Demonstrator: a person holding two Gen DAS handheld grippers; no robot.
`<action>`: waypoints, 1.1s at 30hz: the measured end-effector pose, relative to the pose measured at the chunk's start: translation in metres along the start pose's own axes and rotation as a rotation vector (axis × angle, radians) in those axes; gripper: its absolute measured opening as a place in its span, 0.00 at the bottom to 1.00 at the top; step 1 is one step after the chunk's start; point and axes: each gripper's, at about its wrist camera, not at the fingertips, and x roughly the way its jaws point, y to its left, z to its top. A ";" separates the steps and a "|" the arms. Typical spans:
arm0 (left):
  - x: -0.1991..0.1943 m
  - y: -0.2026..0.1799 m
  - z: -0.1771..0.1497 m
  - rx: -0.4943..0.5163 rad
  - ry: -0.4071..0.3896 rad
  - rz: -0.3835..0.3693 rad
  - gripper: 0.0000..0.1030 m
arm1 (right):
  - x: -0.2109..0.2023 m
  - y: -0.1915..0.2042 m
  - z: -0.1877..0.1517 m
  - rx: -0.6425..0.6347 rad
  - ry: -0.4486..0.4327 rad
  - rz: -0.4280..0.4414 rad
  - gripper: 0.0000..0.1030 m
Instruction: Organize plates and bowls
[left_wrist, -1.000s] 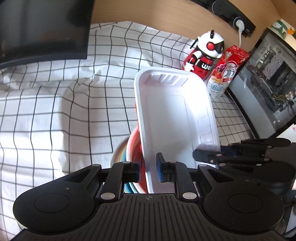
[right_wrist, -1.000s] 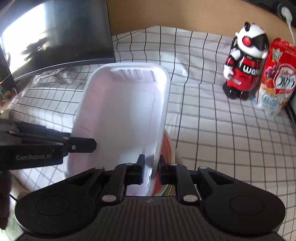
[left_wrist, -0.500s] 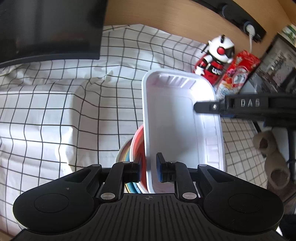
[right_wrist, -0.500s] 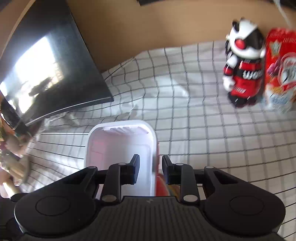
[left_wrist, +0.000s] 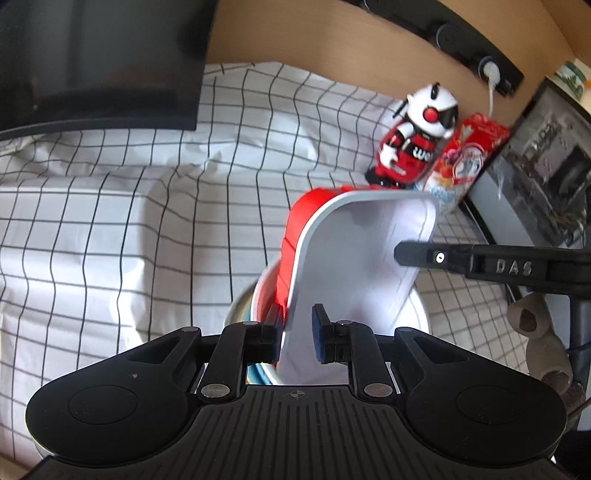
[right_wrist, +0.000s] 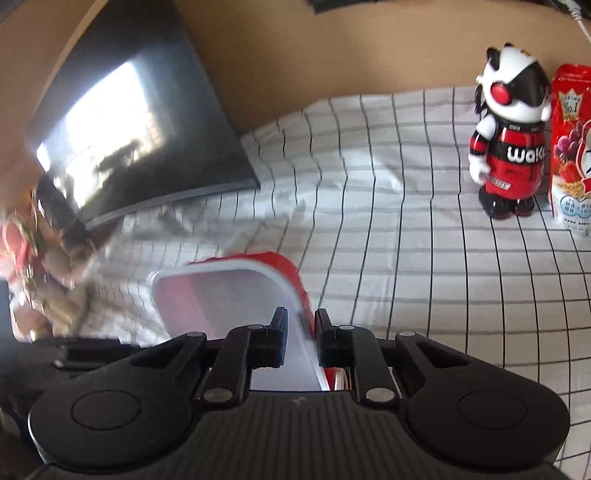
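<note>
White tray (left_wrist: 354, 266) now tilted up with a red plate (left_wrist: 295, 229) behind it, where a second ago it lay flat; left gripper (left_wrist: 297, 338) and right gripper (right_wrist: 300, 334) each clenched on a tray edge, lifting; stack below hidden, frames blurred.

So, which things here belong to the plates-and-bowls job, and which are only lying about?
Job: white tray, red tray, stacked bowls, left gripper, right gripper.

Lying about: toy robot, snack bag, monitor, checked cloth.
</note>
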 end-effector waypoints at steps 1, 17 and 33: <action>-0.002 0.001 -0.001 -0.005 0.000 0.002 0.18 | 0.001 0.001 -0.002 -0.012 0.010 -0.007 0.15; 0.009 0.029 0.001 -0.024 0.056 0.065 0.18 | 0.003 0.006 -0.021 0.030 0.005 -0.144 0.14; 0.002 0.056 -0.008 -0.082 0.004 -0.074 0.18 | -0.015 0.035 -0.049 0.083 -0.009 -0.263 0.32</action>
